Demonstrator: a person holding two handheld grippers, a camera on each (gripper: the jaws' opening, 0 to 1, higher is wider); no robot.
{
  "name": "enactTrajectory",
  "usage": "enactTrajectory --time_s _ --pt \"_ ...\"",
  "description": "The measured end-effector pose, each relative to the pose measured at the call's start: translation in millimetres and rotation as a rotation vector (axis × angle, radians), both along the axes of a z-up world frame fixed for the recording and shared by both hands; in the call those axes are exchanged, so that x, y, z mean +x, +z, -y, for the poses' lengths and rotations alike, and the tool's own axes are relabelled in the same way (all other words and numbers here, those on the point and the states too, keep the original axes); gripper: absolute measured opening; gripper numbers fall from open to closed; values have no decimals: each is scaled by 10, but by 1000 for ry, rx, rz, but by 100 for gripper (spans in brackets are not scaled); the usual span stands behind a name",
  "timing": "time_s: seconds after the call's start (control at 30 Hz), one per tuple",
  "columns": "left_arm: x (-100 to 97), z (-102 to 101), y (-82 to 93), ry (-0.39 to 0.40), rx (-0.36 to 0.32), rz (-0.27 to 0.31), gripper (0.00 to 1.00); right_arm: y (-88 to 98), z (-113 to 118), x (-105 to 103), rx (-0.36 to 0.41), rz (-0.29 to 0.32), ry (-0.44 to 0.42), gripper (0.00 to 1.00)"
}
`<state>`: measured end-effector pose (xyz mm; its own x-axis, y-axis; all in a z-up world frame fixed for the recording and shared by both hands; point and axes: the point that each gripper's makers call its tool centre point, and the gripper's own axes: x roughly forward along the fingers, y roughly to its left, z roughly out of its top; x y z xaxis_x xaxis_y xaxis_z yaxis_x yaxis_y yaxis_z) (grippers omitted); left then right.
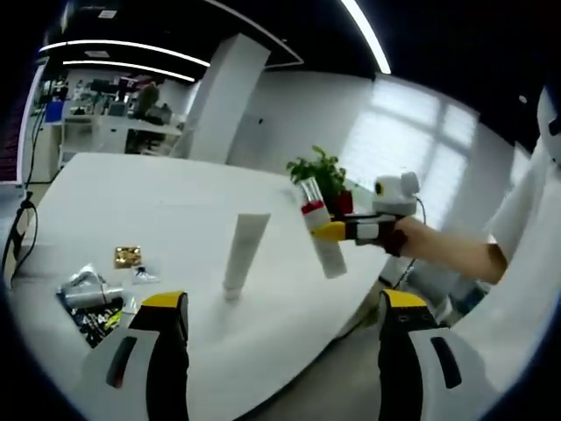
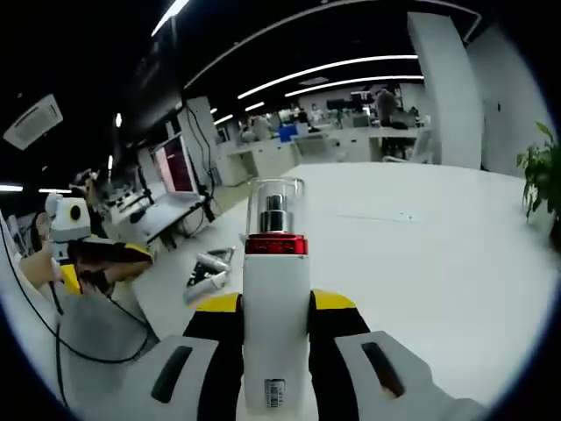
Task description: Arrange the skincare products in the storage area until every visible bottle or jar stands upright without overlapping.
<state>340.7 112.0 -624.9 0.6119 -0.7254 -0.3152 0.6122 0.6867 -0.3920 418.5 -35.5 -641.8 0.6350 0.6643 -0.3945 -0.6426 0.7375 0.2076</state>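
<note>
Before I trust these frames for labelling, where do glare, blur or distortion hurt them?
Left gripper view: bright windows behind the plant wash out that area, the white tube is soft, and the table edge bows. Right gripper view: the pump bottle in the right tongs is sharp, the ceiling light strips curve, and the far desks are blurred.

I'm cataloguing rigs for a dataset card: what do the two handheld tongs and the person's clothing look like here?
Both tongs have pale grey-white jaws with black slots, black inner faces and yellow tips: see the left tongs and right tongs. Seen from the left gripper view, the right tongs show yellow, black and a touch of red. The person's sleeve is white. A black cable trails below the left tongs in the right gripper view.
</note>
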Motion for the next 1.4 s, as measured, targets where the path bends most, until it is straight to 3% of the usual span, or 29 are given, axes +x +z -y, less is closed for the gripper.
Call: enactTrajectory --time_s 0.43,0.6,0.83,1.1,1.4 --pt "7 -6 106 48 -41 -1 78 57 -848 -397 65 63 115 27" --pt "25 -11 124 73 -54 -5 76 89 -1144 -590 2 128 192 27" --pt "24 15 203 83 -82 6 74 98 -1467 -863 -21 175 284 27" --pt "15 -22 294 119 -103 10 66 213 -1624 -944 -13 231 298 27" --pt "1 46 374 106 -49 52 51 303 -1629 -981 44 234 270 27"
